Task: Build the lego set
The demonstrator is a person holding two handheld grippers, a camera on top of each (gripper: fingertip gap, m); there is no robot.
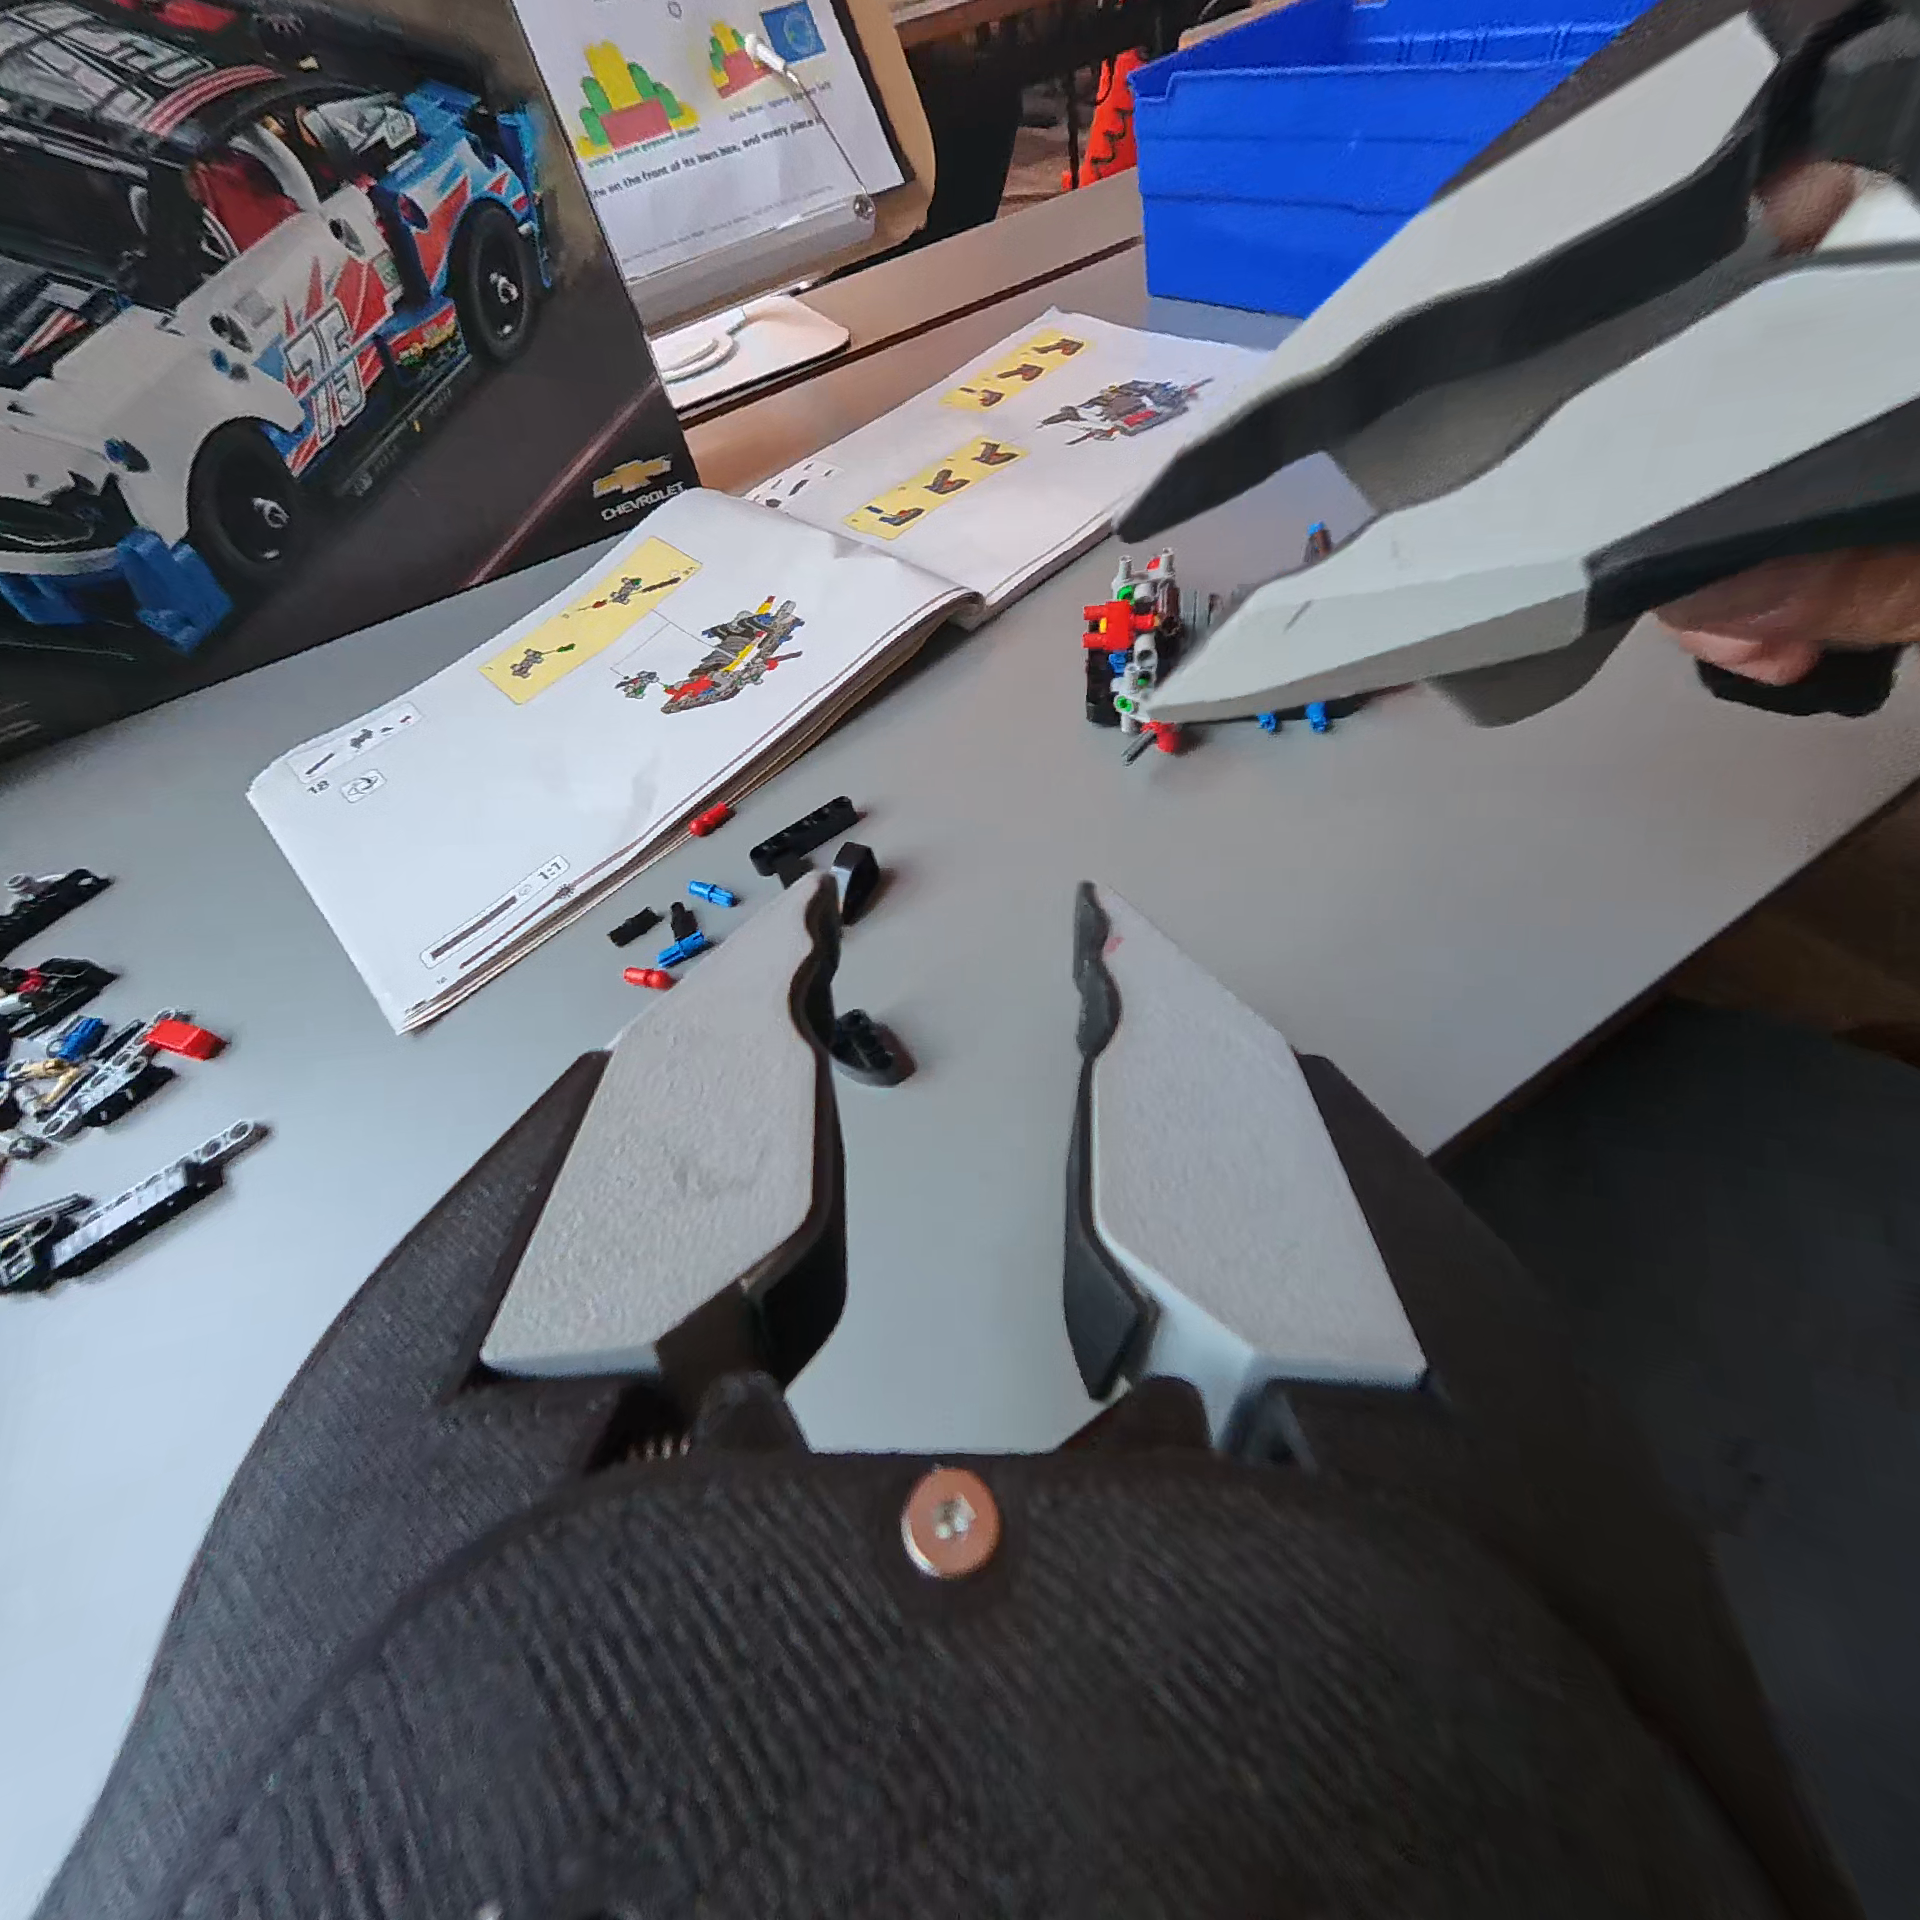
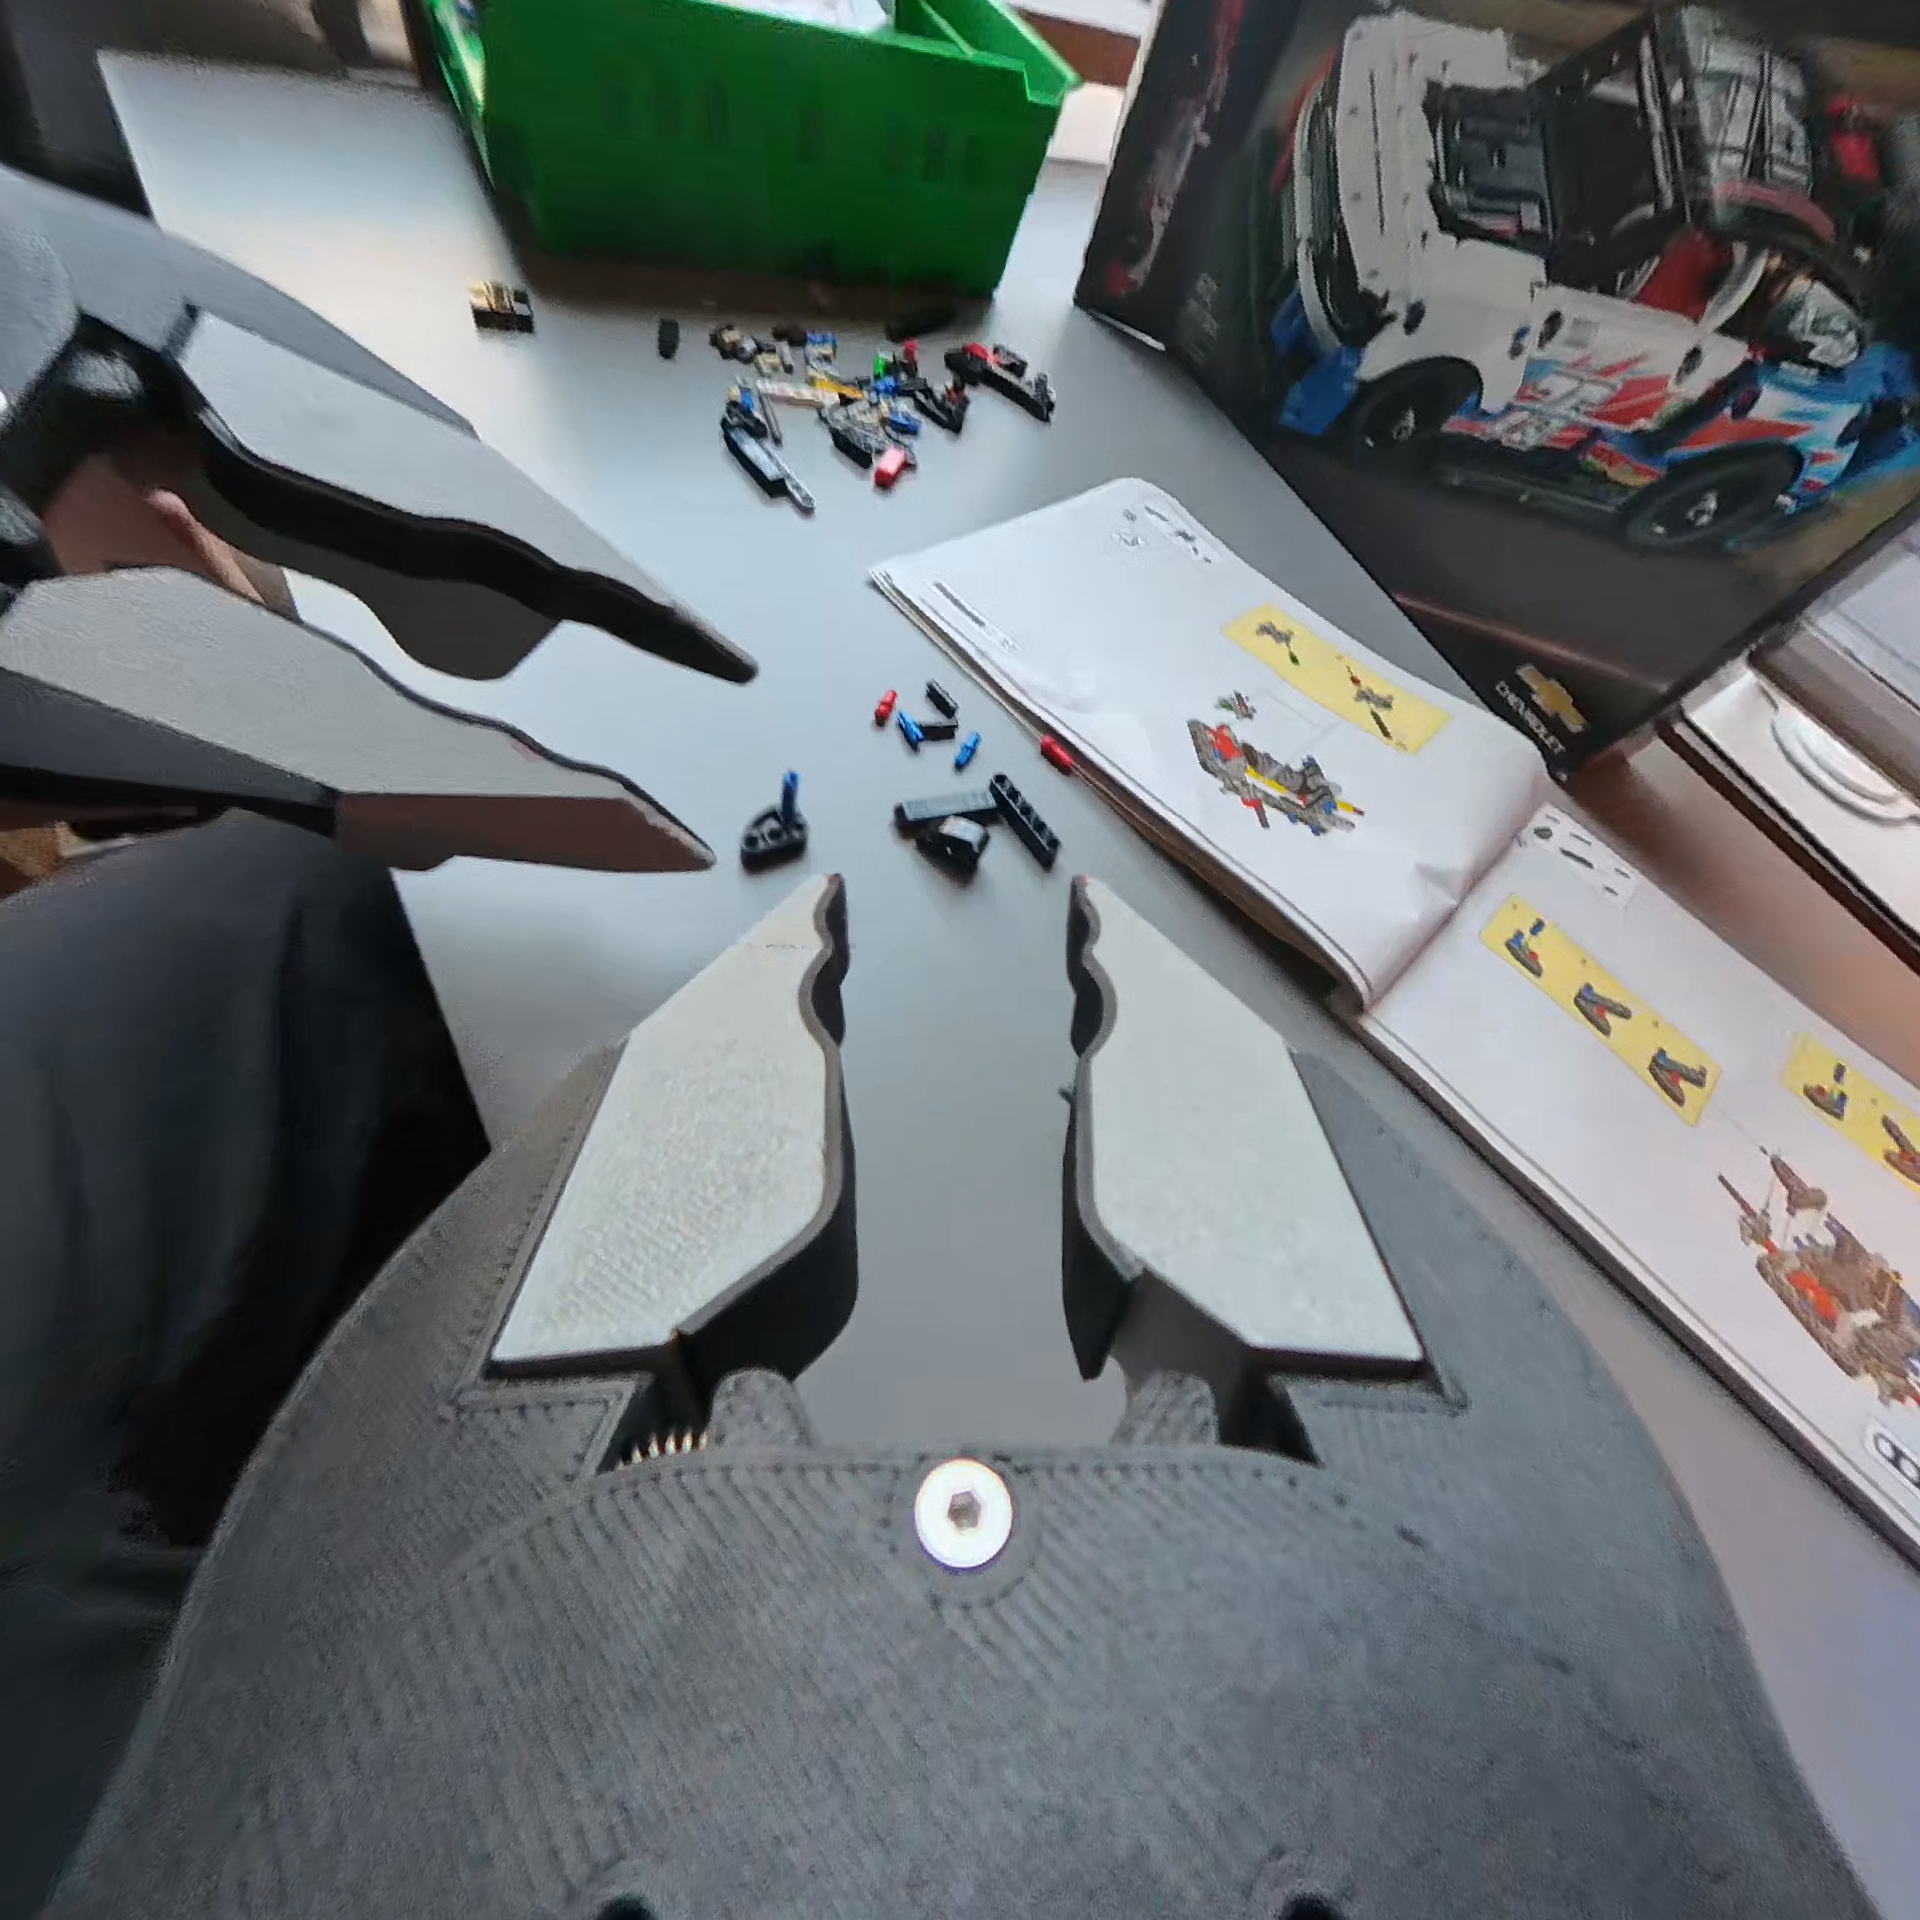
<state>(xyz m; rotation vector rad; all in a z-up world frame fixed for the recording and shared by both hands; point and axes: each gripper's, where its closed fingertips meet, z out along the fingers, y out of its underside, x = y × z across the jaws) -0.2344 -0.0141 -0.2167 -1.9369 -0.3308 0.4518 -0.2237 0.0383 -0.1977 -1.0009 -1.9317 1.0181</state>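
Note:
A small part-built lego assembly (image 1: 1127, 644), red, grey and black, stands on the grey table (image 1: 1299, 883) beside the open instruction booklet (image 1: 582, 748). My right gripper (image 1: 1138, 618) is open, its lower fingertip right at the assembly; the assembly does not show in the right wrist view. My left gripper (image 1: 956, 904) is open and empty above a small black piece (image 1: 871, 1049) beside its left finger. In the right wrist view my right gripper (image 2: 956, 894) is open and empty. The left gripper (image 2: 727, 764) is open next to a black piece with a blue pin (image 2: 774, 831).
Loose black beams (image 1: 805, 831) and blue and red pins lie near the booklet (image 2: 1143, 675), beams too (image 2: 977, 810). A pile of parts (image 2: 862, 405) lies by a green bin (image 2: 769, 135). The set box (image 1: 312, 312) stands behind. A blue bin (image 1: 1299, 156) is far right. The table edge (image 1: 1662, 987) runs at the right. From the left gripper's tips to the small black piece (image 1: 871, 1049) is close to 7 centimeters. It is also in sight in the right wrist view (image 2: 766, 836).

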